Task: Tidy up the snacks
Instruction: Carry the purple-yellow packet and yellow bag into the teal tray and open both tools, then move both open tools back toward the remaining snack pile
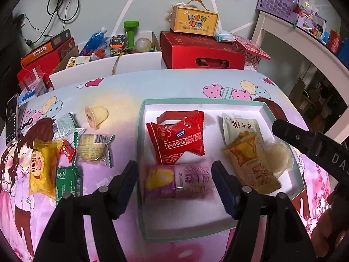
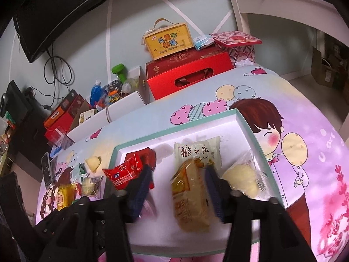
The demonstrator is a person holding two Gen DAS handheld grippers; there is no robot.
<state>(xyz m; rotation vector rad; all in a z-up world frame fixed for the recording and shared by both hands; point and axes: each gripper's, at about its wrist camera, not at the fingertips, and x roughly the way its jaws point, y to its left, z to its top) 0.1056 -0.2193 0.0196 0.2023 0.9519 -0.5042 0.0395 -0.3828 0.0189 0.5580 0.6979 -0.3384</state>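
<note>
So my left gripper [image 1: 174, 179] is hanging over the near end of the tray [image 1: 142, 152], jaws spread wide with the pink pack [image 1: 181, 181] lying flat between them, and the pads aren't pressing on it. Just past the jaws is the red pack [image 1: 178, 139], tilted, lying partly on another red pack behind it. Off to the right of the jaws, still in the tray, there's the yellow pack [image 1: 250, 161] lying over the near edge of a white pack [image 1: 237, 126], and a pale round cake [image 1: 280, 152] right beside it. Left of the jaws, out on the table [image 1: 122, 100], the rest is still loose: a round cake in clear wrap [image 1: 93, 150], a yellow bag [image 1: 42, 168], a green pack [image 1: 68, 181], a small red candy [image 1: 67, 152] and a jelly cup [image 1: 96, 115] further out. My right gripper [image 2: 177, 187] is over the same tray, jaws partly apart around the yellow pack [image 2: 189, 192]; the right pad sits right at its edge, the left pad is clear of it, so nothing's pinched. The pale cake [image 2: 242, 179] is just right of those jaws and the red pack [image 2: 124, 172] just left.
</note>
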